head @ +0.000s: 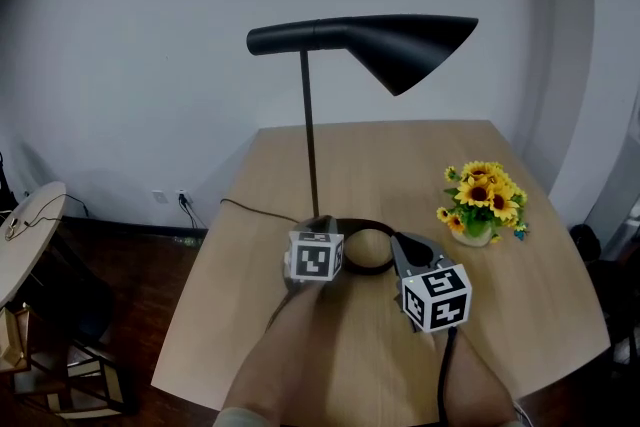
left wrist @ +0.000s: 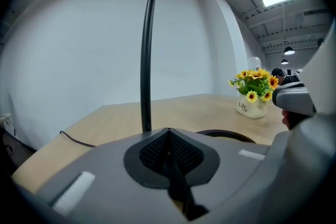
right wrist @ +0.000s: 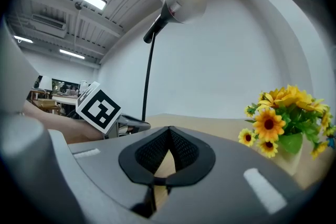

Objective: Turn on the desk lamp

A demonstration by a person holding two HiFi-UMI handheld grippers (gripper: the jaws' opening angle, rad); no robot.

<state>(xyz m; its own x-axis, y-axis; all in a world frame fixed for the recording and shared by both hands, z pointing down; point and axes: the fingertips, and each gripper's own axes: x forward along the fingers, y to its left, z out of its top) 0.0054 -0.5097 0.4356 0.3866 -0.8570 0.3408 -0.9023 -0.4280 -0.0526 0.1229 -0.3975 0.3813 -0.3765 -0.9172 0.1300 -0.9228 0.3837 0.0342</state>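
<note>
Presently left gripper [left wrist: 168, 131], right gripper [right wrist: 169, 129] closed near lamp [head: 400, 45].

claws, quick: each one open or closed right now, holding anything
Left claw: closed, tips together, nothing between them.
Right claw: closed at the tips, holding nothing.

desk lamp [head: 311, 130] | black, slim upright stem | cone shade [head: 405, 48] tilted down-right (unlit) | ring base [head: 366, 224] flat on table [head: 400, 160]

Potted sunflowers [head: 481, 201] stand on wooden table [head: 400, 163].
</note>
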